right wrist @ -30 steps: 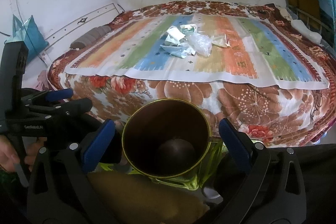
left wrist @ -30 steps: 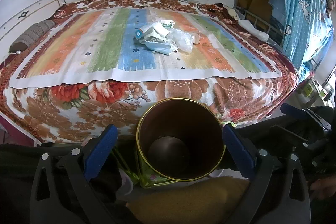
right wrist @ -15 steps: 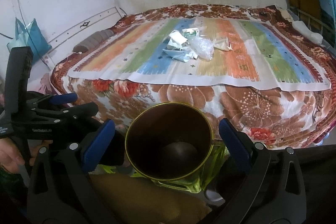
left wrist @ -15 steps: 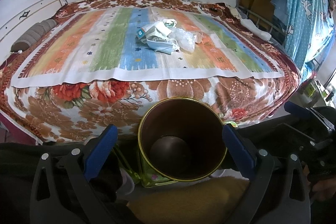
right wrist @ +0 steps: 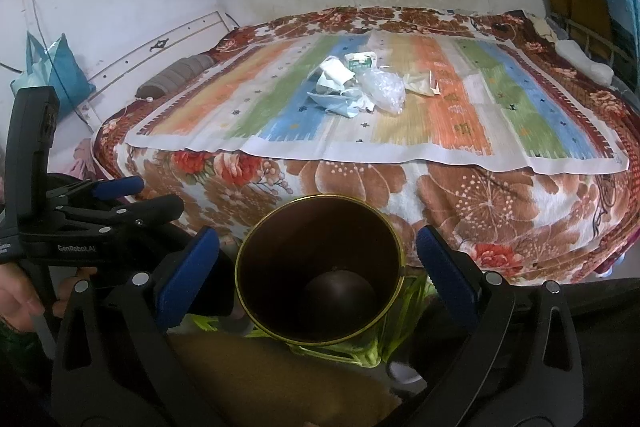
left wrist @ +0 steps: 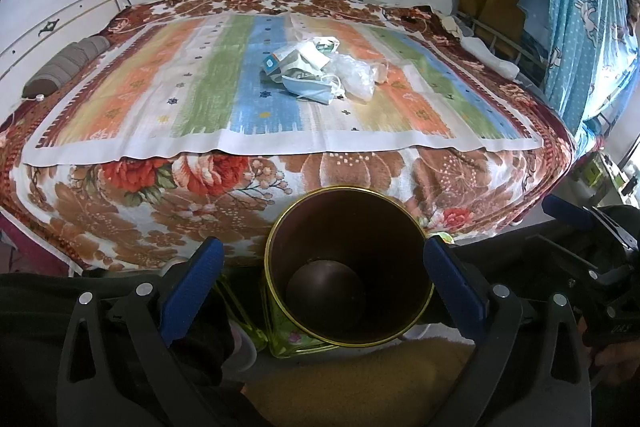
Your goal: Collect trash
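While both hand-held grippers gape wide, only the right wrist view shows a teal bag [right wrist: 60, 75].

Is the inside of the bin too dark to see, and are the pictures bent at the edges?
Left wrist view: bin interior dim, its bottom just visible, apparently empty; bed edge bows, corners black. Right wrist view: same dim bin; trash pile evenly lit, slightly soft.

The left hand-held gripper [left wrist: 323, 281] hangs with its blue pads spread wide on either side of an empty, gold-rimmed bin [left wrist: 348, 269]. Beyond it, a heap of trash [left wrist: 320, 69] lies on the striped mat [left wrist: 248, 99] covering the floral-blanketed bed [left wrist: 360, 175].
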`<state>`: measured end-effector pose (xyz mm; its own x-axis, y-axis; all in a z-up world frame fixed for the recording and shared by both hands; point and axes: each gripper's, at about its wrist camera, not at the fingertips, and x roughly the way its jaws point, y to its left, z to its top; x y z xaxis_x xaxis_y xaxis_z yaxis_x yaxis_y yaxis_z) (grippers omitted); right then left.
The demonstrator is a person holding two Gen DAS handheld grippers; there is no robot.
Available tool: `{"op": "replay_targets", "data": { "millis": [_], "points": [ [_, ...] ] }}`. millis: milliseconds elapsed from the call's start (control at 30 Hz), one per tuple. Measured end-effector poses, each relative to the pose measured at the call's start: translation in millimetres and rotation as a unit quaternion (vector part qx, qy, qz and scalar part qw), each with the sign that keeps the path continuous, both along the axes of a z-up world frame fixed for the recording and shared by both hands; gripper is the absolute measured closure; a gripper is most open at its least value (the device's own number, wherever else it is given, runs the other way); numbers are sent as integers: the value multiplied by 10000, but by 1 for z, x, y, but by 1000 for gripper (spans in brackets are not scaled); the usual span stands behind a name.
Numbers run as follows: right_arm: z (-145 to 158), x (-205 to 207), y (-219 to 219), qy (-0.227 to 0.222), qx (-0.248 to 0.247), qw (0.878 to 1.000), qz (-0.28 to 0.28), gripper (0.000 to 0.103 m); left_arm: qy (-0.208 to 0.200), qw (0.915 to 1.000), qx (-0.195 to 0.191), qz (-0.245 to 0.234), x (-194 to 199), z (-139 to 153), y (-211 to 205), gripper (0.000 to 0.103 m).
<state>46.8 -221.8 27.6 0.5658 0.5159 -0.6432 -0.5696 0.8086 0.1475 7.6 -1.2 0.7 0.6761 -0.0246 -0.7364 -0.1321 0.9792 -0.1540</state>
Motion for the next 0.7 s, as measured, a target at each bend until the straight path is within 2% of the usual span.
{"op": "replay_targets", "data": {
  "millis": [333, 533, 700],
  "points": [
    [0, 0, -1, 16, 26, 10000, -33, 9, 13, 10000, 4, -20, 3, 0, 1, 6],
    [7, 10, 4, -79, 48, 9999, -79, 9, 26, 9996, -265, 39, 20, 8, 17, 6],
    [16, 38, 5, -70, 65, 9996, -267, 9, 81, 10000, 56, 13, 35, 10, 7, 6]
  ]
}}
